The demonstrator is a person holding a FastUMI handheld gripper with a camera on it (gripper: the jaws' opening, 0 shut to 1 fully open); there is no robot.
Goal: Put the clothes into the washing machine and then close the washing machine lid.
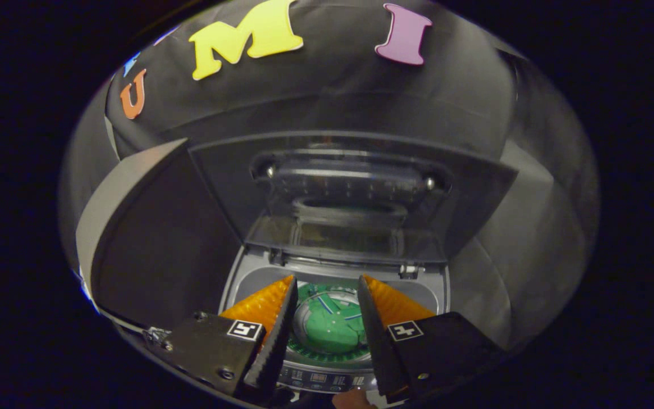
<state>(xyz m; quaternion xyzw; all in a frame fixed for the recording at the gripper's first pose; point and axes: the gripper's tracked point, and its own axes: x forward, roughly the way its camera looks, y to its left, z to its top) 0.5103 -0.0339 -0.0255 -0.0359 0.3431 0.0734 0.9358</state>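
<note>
A small grey top-loading washing machine (236, 289) stands below me with its lid (349, 193) raised upright at the back. Green clothing (330, 329) with pale stripes lies inside the round drum, seen in the gap between my fingers. My gripper (327, 284) hangs above the drum opening, open, with nothing between its fingers. The control panel (318, 378) runs along the machine's near edge, under the fingers.
A dark panel (151, 244) stands to the left of the machine and grey cloth (525, 238) drapes to its right. The black booth wall (332, 96) rises behind the lid. Part of a hand (352, 399) shows at the machine's near edge.
</note>
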